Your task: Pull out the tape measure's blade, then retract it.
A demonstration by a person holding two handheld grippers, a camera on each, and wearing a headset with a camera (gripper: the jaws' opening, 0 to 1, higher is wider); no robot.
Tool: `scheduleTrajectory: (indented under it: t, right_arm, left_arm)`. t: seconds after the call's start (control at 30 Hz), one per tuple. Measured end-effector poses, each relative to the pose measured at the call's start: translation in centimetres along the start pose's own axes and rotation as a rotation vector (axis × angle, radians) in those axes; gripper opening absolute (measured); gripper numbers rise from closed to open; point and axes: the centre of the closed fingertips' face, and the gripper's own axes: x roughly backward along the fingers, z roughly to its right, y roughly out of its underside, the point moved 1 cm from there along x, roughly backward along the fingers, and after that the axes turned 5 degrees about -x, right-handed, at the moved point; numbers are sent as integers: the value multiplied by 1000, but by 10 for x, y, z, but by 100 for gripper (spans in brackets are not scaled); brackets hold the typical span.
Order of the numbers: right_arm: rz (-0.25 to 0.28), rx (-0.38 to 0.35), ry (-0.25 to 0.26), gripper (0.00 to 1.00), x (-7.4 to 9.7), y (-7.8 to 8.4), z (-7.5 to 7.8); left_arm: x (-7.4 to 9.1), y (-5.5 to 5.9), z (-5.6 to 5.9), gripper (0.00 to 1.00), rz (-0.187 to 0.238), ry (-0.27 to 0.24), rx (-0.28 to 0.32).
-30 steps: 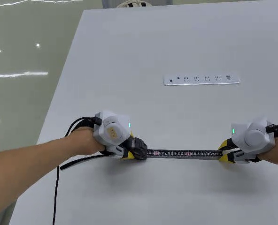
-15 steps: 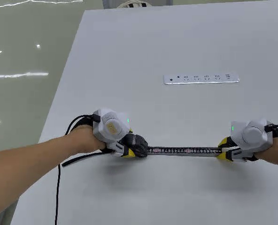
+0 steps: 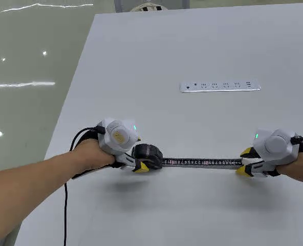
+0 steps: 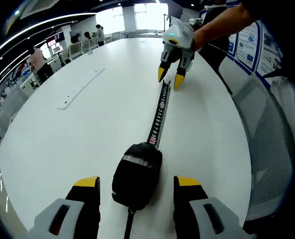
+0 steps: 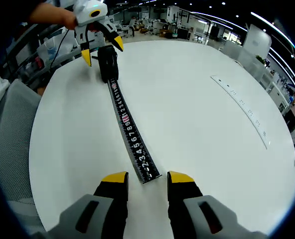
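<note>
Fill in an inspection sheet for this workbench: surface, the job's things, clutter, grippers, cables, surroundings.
Surface: white table, bare around the work.
Job's things: the tape measure case lies on the table; its blade is drawn out flat toward the right gripper.
Clutter: a power strip lies further back, apart from the work.
Grippers: left gripper open, jaws either side of the case with gaps; right gripper open, the blade's end between its tips, apart from both.
Cables: a black cable runs from the left gripper off the near edge.
Surroundings: glossy floor beside the table; mesh chair.
</note>
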Motion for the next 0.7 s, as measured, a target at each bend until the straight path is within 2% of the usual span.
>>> scheduleTrajectory:
  t: [0.2,0.37,0.57,0.7]
  right_arm:
    - [33,-88,37,35,6,-1,1]
    - [57,-171,65,41,10,0,2]
    - [86,-224,85,45,15,0,-2]
    - [104,-254,99,48,18,-3,-6]
  left_arm:
    - [6,-1,-2,60,23,-43,65]
    - [13,1,-6,66,40,-92,139]
    - [20,4,-11,70,67,-152,222]
    - [24,6,-10,72,80,-177,269]
